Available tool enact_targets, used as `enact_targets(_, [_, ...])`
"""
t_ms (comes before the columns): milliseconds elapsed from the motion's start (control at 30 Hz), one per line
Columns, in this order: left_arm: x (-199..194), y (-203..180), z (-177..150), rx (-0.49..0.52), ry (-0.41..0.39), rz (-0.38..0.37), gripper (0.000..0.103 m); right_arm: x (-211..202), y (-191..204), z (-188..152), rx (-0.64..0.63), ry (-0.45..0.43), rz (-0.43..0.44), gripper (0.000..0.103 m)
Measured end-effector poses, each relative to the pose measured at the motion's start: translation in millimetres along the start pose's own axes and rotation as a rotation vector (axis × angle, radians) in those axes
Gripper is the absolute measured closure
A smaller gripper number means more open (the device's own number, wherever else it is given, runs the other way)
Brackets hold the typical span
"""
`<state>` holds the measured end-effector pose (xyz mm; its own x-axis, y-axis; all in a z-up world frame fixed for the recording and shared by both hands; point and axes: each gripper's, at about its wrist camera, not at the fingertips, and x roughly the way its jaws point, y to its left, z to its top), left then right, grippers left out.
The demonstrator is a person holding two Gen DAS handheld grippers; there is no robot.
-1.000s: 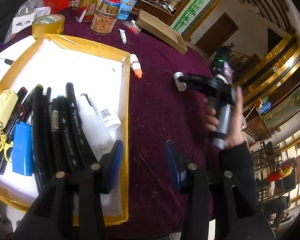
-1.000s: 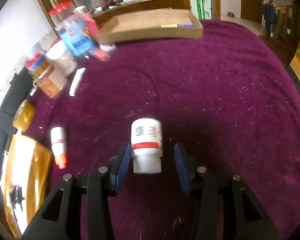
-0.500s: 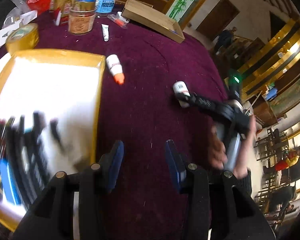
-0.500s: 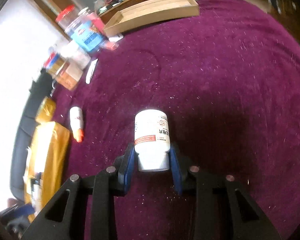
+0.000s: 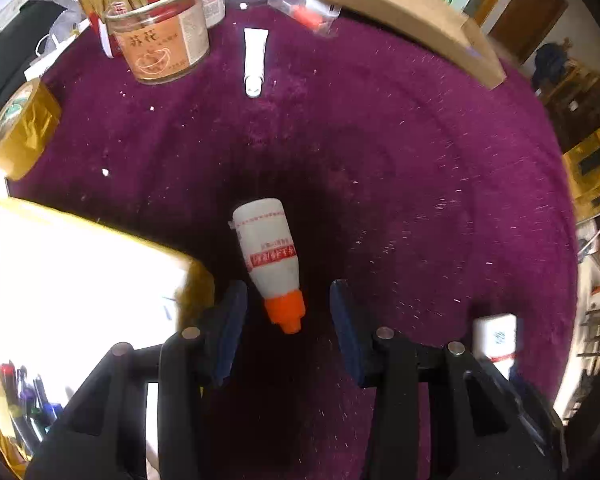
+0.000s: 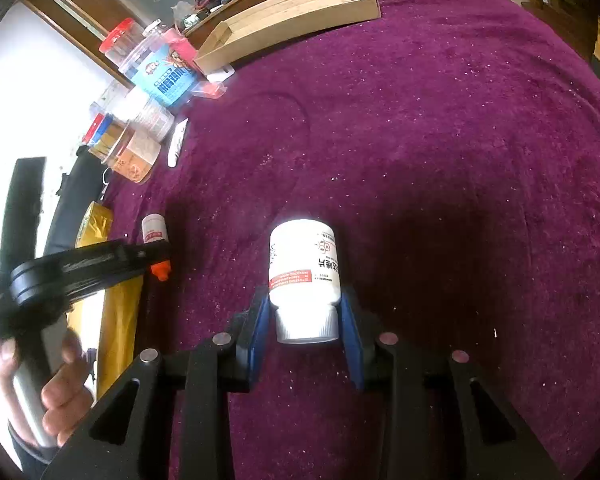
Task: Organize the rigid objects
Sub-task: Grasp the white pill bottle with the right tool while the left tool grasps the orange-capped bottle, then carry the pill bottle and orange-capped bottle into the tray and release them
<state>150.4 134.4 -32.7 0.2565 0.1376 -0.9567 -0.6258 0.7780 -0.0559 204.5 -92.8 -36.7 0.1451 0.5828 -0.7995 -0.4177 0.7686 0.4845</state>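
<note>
My left gripper (image 5: 286, 322) is open, its pads on either side of the orange cap of a white glue bottle (image 5: 269, 254) that lies on the purple cloth beside the gold-rimmed tray (image 5: 196, 276). The same glue bottle (image 6: 155, 236) shows in the right wrist view under the left gripper. My right gripper (image 6: 306, 334) is shut on a white pill bottle (image 6: 304, 264) with a red band, held at its cap end above the cloth. The pill bottle (image 5: 494, 336) also shows at the lower right of the left wrist view.
A white tube (image 5: 255, 60), a glass jar (image 5: 160, 36), a blue-labelled jar (image 6: 168, 80) and a gold tape roll (image 5: 18, 132) sit at the far side. A long cardboard box (image 5: 412, 16) lies at the back. Several pens (image 5: 24, 404) lie in the tray.
My left gripper moved from over the tray to the glue bottle and now straddles its cap. My right gripper closed on the pill bottle and lifted it.
</note>
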Motion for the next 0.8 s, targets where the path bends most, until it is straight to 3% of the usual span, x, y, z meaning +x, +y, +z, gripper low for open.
enact_targets(200, [14.2,-16.3,11.8,0.049,-0.023,0.119,0.062,1.4,5.5,-4.4,-0.028,-0.006,-0.032,0.073])
enact_targets(267, [13.6,-14.7,11.1,0.045,-0.024,0.121,0.067,1.4,5.3,-5.2,-0.027,-0.008,-0.033,0.073])
enact_targets(300, [13.5,-14.3,10.8,0.053,-0.026,0.117,0.077,1.4,5.0,-5.3,-0.027,-0.008,-0.032,0.073])
enact_targets(467, [8.2,-15.6,-0.9,0.131,-0.046,0.116,0.078,3.3,8.5,-5.5,-0.053,-0.014,-0.054,0.073])
enact_targets(567, [-1.9,-12.2,-21.1,0.145,-0.012,0.038,0.078,5.5,14.4,-6.2,-0.083,-0.016,-0.061,0.073])
enact_targets(800, [-76.5,38.1,-86.9,0.120,-0.046,-0.216,0.078,-16.3,48.0,-17.2,-0.218,-0.109,0.117,0.073])
